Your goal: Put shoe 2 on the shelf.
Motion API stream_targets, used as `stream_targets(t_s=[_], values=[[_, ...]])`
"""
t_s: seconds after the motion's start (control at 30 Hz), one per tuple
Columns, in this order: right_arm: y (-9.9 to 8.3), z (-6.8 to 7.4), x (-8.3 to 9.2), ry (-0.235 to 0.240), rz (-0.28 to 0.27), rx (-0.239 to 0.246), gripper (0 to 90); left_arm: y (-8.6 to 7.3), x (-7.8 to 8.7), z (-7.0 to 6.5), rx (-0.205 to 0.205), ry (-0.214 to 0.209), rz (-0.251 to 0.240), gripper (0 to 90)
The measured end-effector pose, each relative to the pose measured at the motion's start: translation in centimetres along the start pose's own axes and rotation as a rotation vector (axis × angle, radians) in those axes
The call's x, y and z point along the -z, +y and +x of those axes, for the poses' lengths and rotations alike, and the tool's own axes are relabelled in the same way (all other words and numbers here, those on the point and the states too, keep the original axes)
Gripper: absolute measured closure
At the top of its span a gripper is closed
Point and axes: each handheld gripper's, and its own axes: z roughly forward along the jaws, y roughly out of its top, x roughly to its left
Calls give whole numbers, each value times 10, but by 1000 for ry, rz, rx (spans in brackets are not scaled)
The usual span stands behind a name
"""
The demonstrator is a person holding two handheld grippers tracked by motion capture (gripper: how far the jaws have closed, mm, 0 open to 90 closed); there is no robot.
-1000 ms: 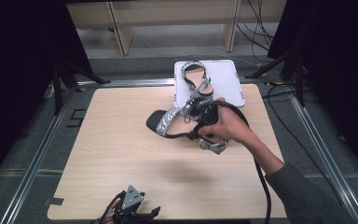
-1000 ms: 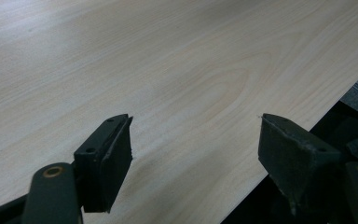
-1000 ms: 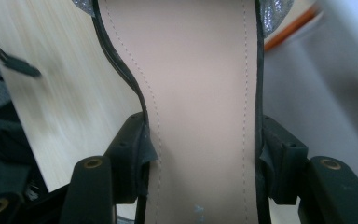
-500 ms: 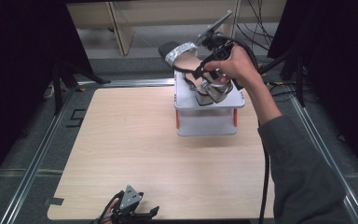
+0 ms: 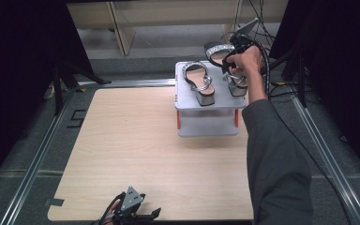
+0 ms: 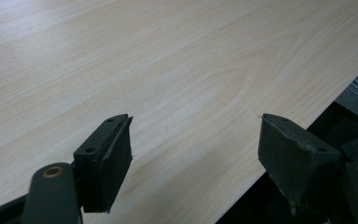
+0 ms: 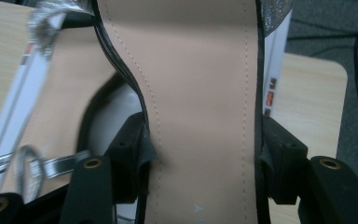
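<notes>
Your right fingers (image 7: 200, 158) pinch the second sandal (image 7: 200, 84); set it on the box (image 5: 187, 101) beside the first sandal (image 5: 198, 80). Left fingers (image 6: 191, 154) rest spread.

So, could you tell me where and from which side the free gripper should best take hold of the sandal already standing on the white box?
Probably across the waist of the sole, coming from above. The sandal lies flat on the white box, footbed up, narrowest between its silver strap and block heel. The right gripper is clamped on that same part of the other sandal.
</notes>
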Motion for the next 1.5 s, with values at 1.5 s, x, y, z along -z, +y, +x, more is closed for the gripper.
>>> stream_targets(t_s=[1.5], values=[[-42, -85, 23, 21, -19, -101, 268, 0, -2, 1, -29, 12, 22, 250]])
